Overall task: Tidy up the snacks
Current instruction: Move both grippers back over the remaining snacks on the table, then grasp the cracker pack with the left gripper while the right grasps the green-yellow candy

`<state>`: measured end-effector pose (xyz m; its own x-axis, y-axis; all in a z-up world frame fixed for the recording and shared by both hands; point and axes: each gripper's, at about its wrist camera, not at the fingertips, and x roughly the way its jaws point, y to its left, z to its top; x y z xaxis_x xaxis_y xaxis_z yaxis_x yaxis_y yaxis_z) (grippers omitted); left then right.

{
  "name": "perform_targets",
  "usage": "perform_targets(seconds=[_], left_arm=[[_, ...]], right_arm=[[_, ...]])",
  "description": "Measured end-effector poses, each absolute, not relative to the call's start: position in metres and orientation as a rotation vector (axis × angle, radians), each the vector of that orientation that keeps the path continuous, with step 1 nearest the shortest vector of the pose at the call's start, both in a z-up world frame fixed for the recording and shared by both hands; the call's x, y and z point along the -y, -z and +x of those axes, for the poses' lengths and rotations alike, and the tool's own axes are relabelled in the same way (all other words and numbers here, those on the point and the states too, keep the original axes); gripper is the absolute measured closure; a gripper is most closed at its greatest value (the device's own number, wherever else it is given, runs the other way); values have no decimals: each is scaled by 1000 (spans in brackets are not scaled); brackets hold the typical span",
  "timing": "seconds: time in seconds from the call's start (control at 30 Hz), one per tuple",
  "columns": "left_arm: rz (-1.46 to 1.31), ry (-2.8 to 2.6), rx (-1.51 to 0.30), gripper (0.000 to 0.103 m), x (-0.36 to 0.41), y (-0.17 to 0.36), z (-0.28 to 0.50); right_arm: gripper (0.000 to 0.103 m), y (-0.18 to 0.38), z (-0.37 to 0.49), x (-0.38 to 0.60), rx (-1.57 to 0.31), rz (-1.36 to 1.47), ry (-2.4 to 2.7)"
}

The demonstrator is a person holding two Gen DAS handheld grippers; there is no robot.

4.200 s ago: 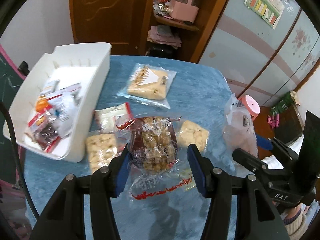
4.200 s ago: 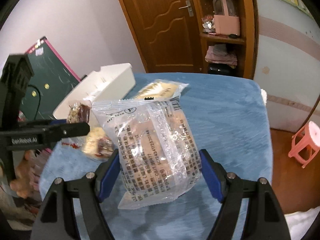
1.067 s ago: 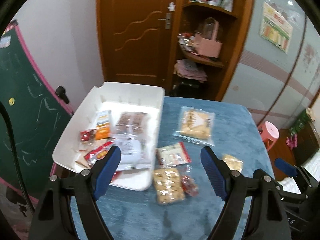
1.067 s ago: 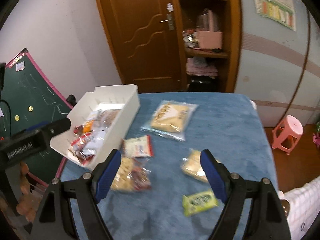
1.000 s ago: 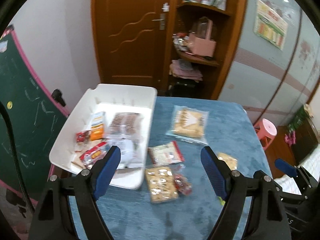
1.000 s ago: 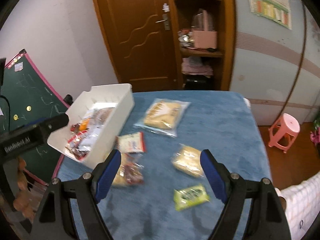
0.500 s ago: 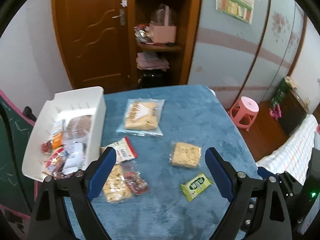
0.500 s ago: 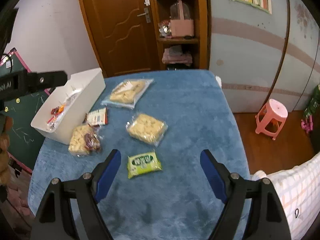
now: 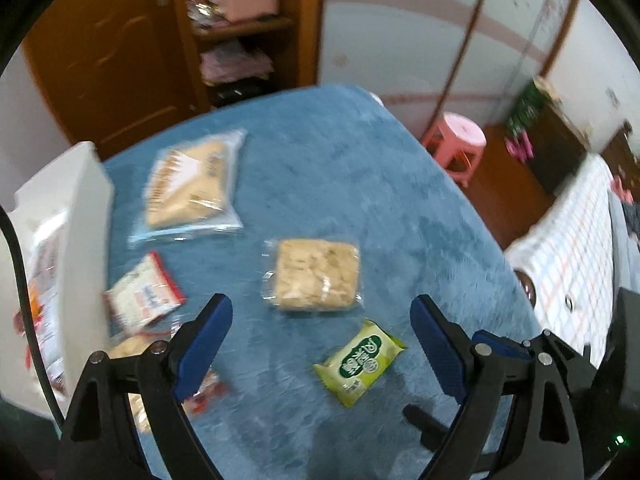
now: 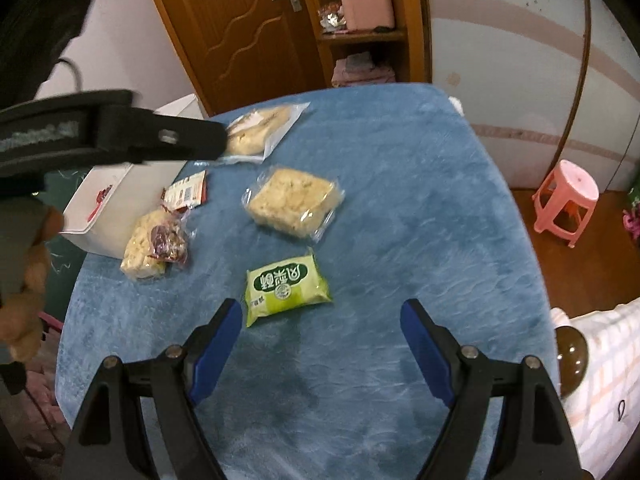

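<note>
Right, both claws gape empty: the right gripper (image 10: 321, 346) hangs just short of the green snack packet (image 10: 286, 285), long axis crosswise, slightly left; the left gripper (image 9: 320, 346) also hovers near it, the white bin (image 10: 120, 196) far left.

A: Where's everything on the table (image 10: 400, 208)?
B: Bin (image 10: 104, 216) at left edge, wrappers inside. Flat pkt (image 10: 284, 288) nearest, square cake pkt (image 10: 294, 200) just behind it, big bag (image 10: 260, 128) farther back.
A: And by the bin?
B: Small pkt (image 10: 188, 192) next to it, lumpy bag (image 10: 154, 244) in front, touching bin wall. Stool (image 10: 568, 200) on floor, right of table.
</note>
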<state>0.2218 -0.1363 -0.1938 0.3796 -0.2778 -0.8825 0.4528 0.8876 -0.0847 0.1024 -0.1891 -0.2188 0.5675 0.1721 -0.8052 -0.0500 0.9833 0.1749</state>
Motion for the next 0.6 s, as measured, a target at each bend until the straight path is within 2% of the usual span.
perform_targets(seconds=[0.23, 0.43, 0.6], left_arm=[[238, 521, -1164, 13, 164, 229, 244], [159, 505, -1252, 13, 159, 254, 264], [195, 495, -1258, 13, 161, 265, 271]], right_arm=[[21, 232, 120, 184, -970, 130, -141], [20, 240, 137, 175, -961, 70, -139], [20, 250, 151, 165, -981, 30, -147]])
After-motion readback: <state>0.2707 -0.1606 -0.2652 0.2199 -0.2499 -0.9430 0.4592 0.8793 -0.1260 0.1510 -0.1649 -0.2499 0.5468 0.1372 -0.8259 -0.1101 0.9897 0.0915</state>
